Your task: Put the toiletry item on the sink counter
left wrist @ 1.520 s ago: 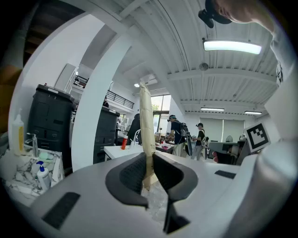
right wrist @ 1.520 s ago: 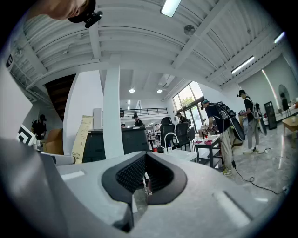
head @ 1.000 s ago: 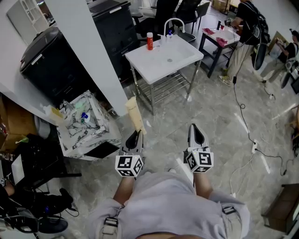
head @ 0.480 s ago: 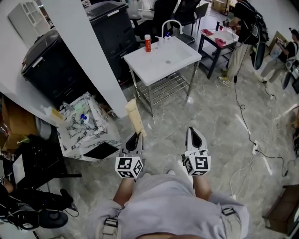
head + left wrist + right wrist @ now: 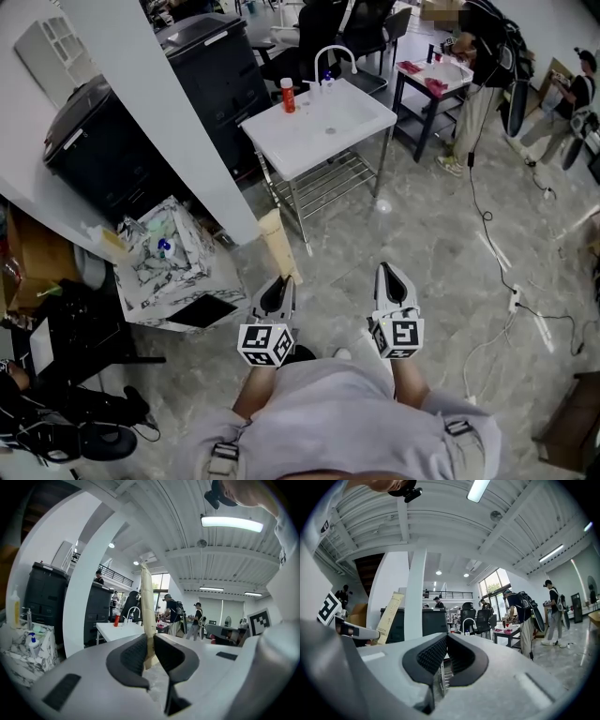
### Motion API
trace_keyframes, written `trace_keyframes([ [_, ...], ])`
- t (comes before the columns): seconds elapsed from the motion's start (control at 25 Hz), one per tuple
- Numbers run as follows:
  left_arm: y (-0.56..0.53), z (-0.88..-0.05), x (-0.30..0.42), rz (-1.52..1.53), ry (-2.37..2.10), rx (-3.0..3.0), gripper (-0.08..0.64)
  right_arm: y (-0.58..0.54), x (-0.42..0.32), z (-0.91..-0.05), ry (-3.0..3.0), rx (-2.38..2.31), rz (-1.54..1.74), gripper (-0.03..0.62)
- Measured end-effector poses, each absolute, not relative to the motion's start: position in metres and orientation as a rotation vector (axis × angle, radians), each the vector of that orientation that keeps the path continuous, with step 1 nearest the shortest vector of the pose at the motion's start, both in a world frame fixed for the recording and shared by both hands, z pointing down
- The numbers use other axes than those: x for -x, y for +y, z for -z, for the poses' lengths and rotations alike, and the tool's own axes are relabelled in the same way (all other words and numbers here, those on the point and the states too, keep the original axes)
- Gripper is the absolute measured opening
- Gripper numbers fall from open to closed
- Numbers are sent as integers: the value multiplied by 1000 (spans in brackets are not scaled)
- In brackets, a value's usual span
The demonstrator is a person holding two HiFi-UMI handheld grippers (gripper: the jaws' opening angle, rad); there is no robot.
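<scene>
A long cream toothpaste box (image 5: 278, 244) stands upright in my left gripper (image 5: 278, 287), which is shut on its lower end. In the left gripper view the box (image 5: 147, 602) rises from between the dark pads (image 5: 131, 656). My right gripper (image 5: 392, 277) is level with the left one, shut and holding nothing. Its pads (image 5: 431, 656) meet in the right gripper view, where the box (image 5: 389, 616) shows at the left. The white sink counter (image 5: 292, 142), on a metal frame, stands ahead across the floor. It carries a curved faucet (image 5: 335, 56) and a red bottle (image 5: 288, 95).
A white pillar (image 5: 159, 112) and black cabinets (image 5: 103, 141) stand at the left. A marbled box (image 5: 164, 258) with small bottles sits by the pillar's foot. Behind the sink are a dark side table (image 5: 436, 80) and standing people (image 5: 492, 56). A cable (image 5: 492, 244) trails over the grey floor at the right.
The view has shifted: the sink counter now sits a little further left and higher. Both grippers sit slightly lower in the view. The box stays in the left gripper.
</scene>
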State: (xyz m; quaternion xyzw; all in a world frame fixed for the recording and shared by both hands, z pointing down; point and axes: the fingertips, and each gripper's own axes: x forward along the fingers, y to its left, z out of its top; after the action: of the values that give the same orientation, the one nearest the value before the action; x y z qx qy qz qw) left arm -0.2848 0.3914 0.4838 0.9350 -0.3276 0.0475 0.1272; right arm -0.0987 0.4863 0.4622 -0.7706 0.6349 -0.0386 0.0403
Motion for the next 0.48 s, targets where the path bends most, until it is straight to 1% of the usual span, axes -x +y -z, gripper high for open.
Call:
trace_keyframes([
  [0.24,382,-492,270,-175,-920,-2714,48,481,85,-469,1926,2377,161,5],
  [0.48,350,-498,251,-172,-865,-2728,48,449,73,-476,1911,2409,180,5],
])
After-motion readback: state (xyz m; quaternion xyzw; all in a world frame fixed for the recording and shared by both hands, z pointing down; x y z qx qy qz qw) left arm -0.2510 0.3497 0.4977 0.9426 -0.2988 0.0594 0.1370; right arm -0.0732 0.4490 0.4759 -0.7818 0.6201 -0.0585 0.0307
